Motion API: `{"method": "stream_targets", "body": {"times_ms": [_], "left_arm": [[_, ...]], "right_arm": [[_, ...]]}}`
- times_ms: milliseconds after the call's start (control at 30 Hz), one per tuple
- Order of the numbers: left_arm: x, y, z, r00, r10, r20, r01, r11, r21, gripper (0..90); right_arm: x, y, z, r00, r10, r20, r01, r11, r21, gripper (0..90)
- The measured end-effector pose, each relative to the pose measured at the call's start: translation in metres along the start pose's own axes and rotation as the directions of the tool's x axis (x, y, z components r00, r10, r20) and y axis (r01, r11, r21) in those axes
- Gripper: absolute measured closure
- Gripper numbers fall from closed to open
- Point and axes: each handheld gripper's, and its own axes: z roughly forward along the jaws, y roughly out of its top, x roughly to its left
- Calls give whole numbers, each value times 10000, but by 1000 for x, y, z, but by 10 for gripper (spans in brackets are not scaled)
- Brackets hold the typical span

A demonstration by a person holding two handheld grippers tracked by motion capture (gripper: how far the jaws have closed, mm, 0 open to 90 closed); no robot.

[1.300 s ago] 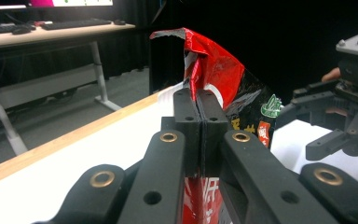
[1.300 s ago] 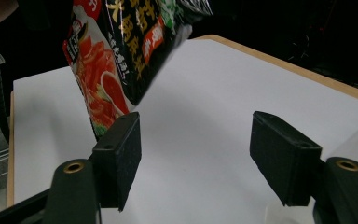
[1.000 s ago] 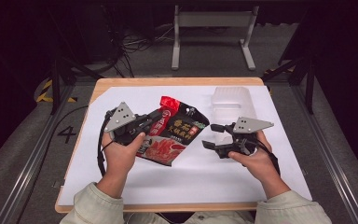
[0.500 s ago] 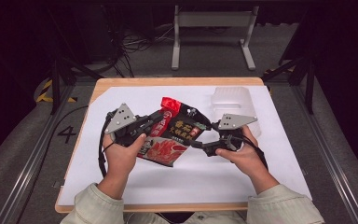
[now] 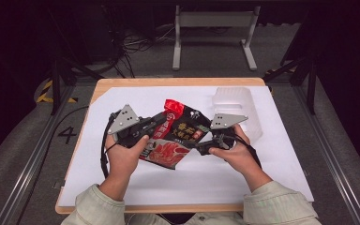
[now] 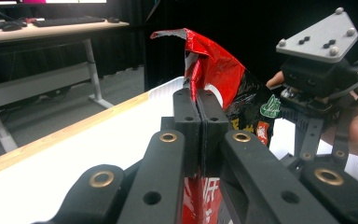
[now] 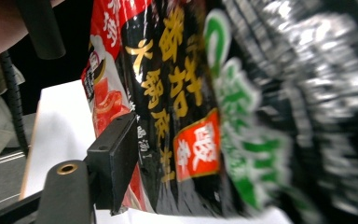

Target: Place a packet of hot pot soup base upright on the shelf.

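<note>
While the left tool [image 5: 161, 120] pinches the red-and-black packet [image 5: 178, 133] above the white tabletop [image 5: 262, 164], the right tool [image 5: 199, 147] sits at the packet's opposite edge. In the left gripper view, its jaws press together on the packet's red edge. In the right gripper view, the packet lies between spread jaws that have just been closing.

The white-covered counter [image 5: 122, 187] is brightly lit from above while the room around it stays dark. The right gripper view is blurred close up, with glare on the packet [image 7: 270, 93].
</note>
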Motion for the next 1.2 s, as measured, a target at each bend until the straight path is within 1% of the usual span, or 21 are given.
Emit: {"method": "stream_targets", "body": {"times_ms": [67, 100, 233, 300, 367, 467, 533, 567, 633, 667, 700, 733, 767, 867, 967, 1067, 1167, 1200], "left_arm": [[-1, 0, 0, 10000, 5, 41, -5, 10000, 39, 886], [-1, 0, 0, 10000, 17, 44, -17, 10000, 29, 886], [-2, -1, 1, 10000, -3, 71, 2, 10000, 51, 885], [-3, -1, 2, 9999, 13, 114, -14, 10000, 77, 885], [-4, -1, 3, 9999, 13, 126, -14, 9999, 106, 885], [-3, -2, 4, 9999, -19, 163, 17, 10000, 94, 885], [-3, -2, 4, 9999, 8, 109, -10, 9999, 125, 884], [-3, -2, 4, 9999, -9, 104, 7, 9998, 200, 883], [-3, -2, 5, 10000, -14, 81, 11, 9996, 288, 882], [-4, -2, 6, 9999, 102, -26, -101, 9988, 474, 881], [-4, -2, 6, 9999, 102, -26, -101, 9988, 474, 880], [-4, -2, 6, 9999, 161, -56, -158, 9981, 589, 877], [-4, -2, 6, 9999, 126, -24, -125, 9977, 666, 876], [-2, -1, 6, 10000, 19, 19, -20, 9976, 695, 869], [0, 0, 4, 9999, -114, 129, 103, 9969, 783, 857], [1, 0, 4, 9994, -244, 228, 226, 9968, 761, 839], [2, 1, 2, 9989, -401, 237, 380, 9960, 807, 772], [2, 2, 2, 9985, -465, 286, 440, 9957, 816, 717]], "right_arm": [[0, -2, 2, 9998, 85, -154, -84, 9999, 74, 323], [-1, -3, 2, 9996, 150, -243, -149, 9999, 45, 331], [-2, -3, 2, 9993, 240, -285, -243, 9997, -75, 359], [-2, -2, 2, 9985, 351, -431, -360, 9992, -201, 393], [-3, -2, 2, 9970, 434, -637, -452, 9986, -277, 455], [-5, -1, -1, 9954, 403, -865, -423, 9989, -210, 664], [-5, 0, -3, 9948, 439, -924, -460, 9987, -212, 718], [-5, 0, -4, 9956, 314, -880, -331, 9993, -179, 739], [-3, 1, -4, 9976, 148, -681, -149, 9999, -12, 760], [-4, 1, -4, 9980, 160, -609, -154, 9998, 98, 771], [-4, 1, -4, 9980, 160, -609, -154, 9998, 98, 771], [-4, 0, -4, 9983, 182, -553, -174, 9997, 162, 791], [-5, 0, -5, 9983, 224, -545, -216, 9997, 149, 799], [-5, 1, -8, 9982, 354, -494, -352, 9994, 49, 826], [-6, 3, -11, 9969, 539, -579, -544, 9985, -62, 839], [-7, 5, -13, 9967, 557, -592, -563, 9984, -86, 843], [-8, 9, -17, 9977, 480, -481, -482, 9988, -40, 846], [-8, 11, -19, 9983, 425, -407, -425, 9991, -2, 847]]}}
